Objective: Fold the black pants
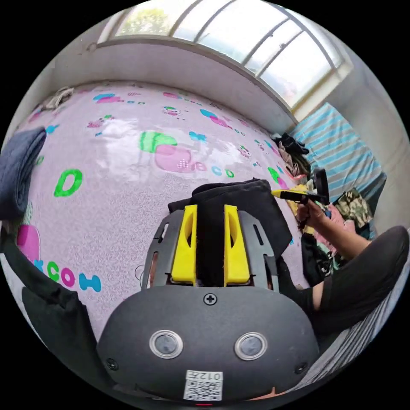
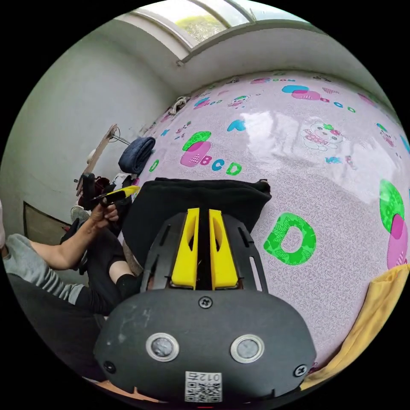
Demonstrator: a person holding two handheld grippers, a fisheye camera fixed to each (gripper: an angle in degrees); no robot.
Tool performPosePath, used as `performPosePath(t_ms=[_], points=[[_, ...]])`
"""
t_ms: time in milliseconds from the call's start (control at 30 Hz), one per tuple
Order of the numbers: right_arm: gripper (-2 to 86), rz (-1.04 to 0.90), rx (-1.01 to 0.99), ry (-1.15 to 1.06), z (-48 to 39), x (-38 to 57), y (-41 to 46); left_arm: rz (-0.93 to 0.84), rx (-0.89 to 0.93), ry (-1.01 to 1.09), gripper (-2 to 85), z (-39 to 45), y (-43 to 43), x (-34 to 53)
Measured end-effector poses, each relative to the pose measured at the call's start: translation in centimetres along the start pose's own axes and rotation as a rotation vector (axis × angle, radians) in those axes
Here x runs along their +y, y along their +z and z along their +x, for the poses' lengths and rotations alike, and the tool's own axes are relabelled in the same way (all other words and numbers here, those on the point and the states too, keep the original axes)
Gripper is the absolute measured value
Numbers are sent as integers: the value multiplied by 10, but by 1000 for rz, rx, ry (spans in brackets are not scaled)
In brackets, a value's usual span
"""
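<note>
Yellow jaws of my left gripper (image 1: pixel 210 209) stand a narrow gap apart, black fabric between them; cannot tell if both press. Jaws of my right gripper (image 2: pixel 200 212) nearly closed, dark fabric in slit, grip unclear. Folded black cotton pants (image 1: pixel 243 205) lie just ahead on pink cartoon-print mat (image 1: pixel 119 171). My right hand (image 1: pixel 311 212) raised at pants' edge, forearm bent. Rolled dark-blue garment (image 2: pixel 136 154) further off at mat edge. Window (image 1: pixel 239 34) beyond.
</note>
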State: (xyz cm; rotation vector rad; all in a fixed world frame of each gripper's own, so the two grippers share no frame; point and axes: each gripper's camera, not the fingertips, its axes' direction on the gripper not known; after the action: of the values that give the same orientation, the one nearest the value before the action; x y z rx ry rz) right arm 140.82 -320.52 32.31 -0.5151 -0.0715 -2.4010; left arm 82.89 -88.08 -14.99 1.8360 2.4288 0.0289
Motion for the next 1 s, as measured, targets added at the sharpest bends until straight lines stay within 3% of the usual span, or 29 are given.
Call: performPosePath(t_ms=[100,167,233,333,533,767,1000], points=[[98,-38,-165,143,77,75,-2,-70,230,-228,162,-80,6,23],[120,-4,-407,306,142,143,14,-107,358,-318,178,-112,21,39],[123,14,-517,377,172,186,33,-154,382,-340,191,-128,36,48],[125,-6,-523,412,184,237,65,-208,405,-347,203,-144,63,52],[209,-124,-462,430,185,310,113,-183,458,-342,213,-170,91,43],[207,-187,-528,408,163,366,207,-205,497,-287,217,-187,127,27],[182,-305,-525,300,107,362,315,-255,518,-199,220,-183,168,9]])
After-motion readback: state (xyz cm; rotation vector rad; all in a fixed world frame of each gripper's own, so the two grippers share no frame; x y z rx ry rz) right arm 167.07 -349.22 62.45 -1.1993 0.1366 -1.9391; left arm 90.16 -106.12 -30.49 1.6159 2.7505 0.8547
